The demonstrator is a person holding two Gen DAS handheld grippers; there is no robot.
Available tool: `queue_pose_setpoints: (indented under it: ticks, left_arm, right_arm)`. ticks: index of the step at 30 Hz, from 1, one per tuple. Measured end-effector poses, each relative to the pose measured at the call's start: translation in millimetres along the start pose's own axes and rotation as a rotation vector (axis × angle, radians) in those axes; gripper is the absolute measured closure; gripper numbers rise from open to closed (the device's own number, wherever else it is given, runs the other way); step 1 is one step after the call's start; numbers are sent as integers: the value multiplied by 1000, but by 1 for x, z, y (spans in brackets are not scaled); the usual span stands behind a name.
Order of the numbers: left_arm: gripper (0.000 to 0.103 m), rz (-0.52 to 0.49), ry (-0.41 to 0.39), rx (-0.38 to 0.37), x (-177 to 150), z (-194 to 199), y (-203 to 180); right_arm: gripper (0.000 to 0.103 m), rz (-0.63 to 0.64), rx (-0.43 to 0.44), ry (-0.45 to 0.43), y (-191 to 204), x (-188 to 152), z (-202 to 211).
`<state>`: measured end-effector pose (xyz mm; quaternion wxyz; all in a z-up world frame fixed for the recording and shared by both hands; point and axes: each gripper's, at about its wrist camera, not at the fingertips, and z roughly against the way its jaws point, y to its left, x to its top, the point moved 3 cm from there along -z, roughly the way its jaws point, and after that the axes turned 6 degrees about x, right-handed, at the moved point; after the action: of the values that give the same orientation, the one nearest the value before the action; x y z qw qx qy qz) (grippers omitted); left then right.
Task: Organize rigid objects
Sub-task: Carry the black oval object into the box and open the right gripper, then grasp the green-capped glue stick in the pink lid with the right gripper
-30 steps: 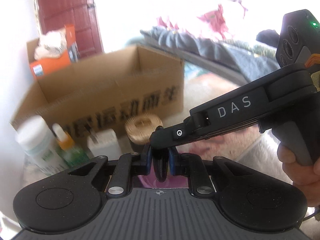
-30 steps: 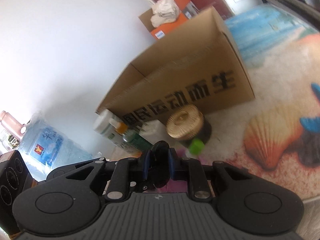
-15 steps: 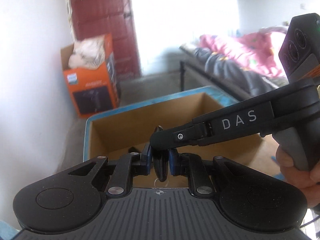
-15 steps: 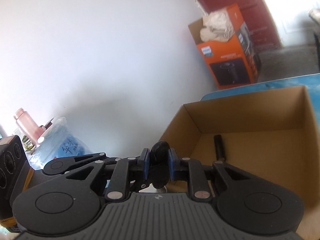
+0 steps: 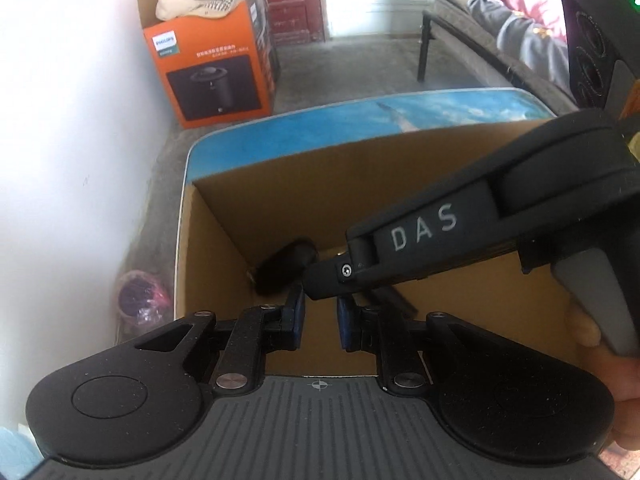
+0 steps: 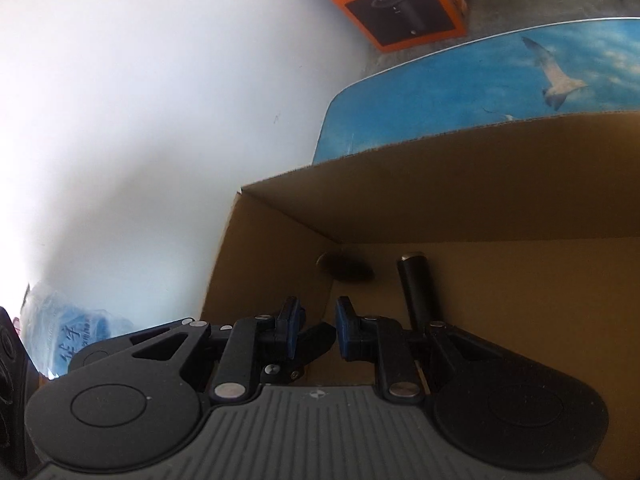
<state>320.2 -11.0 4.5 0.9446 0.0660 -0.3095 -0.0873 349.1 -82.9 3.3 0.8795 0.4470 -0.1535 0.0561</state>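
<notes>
While both cameras look down into an open cardboard box (image 5: 224,248), the left hand-held gripper (image 5: 320,322) hangs above its inside with the blue-padded fingers (image 5: 295,316) spread apart and nothing between them. To the far left of that view, a pink-wrapped bundle (image 5: 136,298) lies on the floor beside the white wall, and an orange appliance carton (image 5: 212,60) topped with pale cloth stands farther back. Inside the cardboard box, a dark rounded object (image 5: 286,266) lies in the far left corner of the bottom; blur hides what it is. Just right of it, the nose of the right hand-held gripper (image 5: 328,282), marked DAS, crosses over the left one, gripped by a hand (image 5: 616,364) at the frame's right edge. A bed (image 5: 516,36) with grey bedding lines the far right.

In the right wrist view, the right hand-held gripper (image 6: 318,326) also shows its fingers spread and empty. The dark rounded object (image 6: 346,268) rests in the box corner, with a black cylinder (image 6: 418,288) lying near it to the right on the box bottom. The box sits on a tabletop (image 6: 440,92) printed with blue sky and a seagull.
</notes>
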Motion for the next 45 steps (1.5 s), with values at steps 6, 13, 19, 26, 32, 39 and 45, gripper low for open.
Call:
queue_pose_setpoints:
  ticks: [6, 13, 19, 26, 32, 39, 45]
  left_arm:
    - [77, -10, -96, -38, -20, 43, -1]
    - [51, -10, -293, -161, -76, 131, -7]
    - [50, -30, -308, -304, -145, 150, -51]
    - [59, -166, -231, -293, -187, 115, -116]
    - [68, -230, -176, -264, -199, 95, -139]
    - [76, -260, -174, -229, -202, 92, -145]
    - [88, -274, -199, -237, -201, 92, -151]
  right_arm:
    - [81, 52, 49, -90, 18, -18, 64]
    - [79, 159, 129, -302, 35, -98, 184]
    - [71, 58, 54, -399, -15, -199, 209]
    - [69, -182, 11, -389, -81, -264, 183]
    - [69, -202, 30, -411, -87, -268, 174]
    - [69, -205, 26, -398, -87, -270, 160]
    - [76, -164, 23, -401, -83, -267, 150]
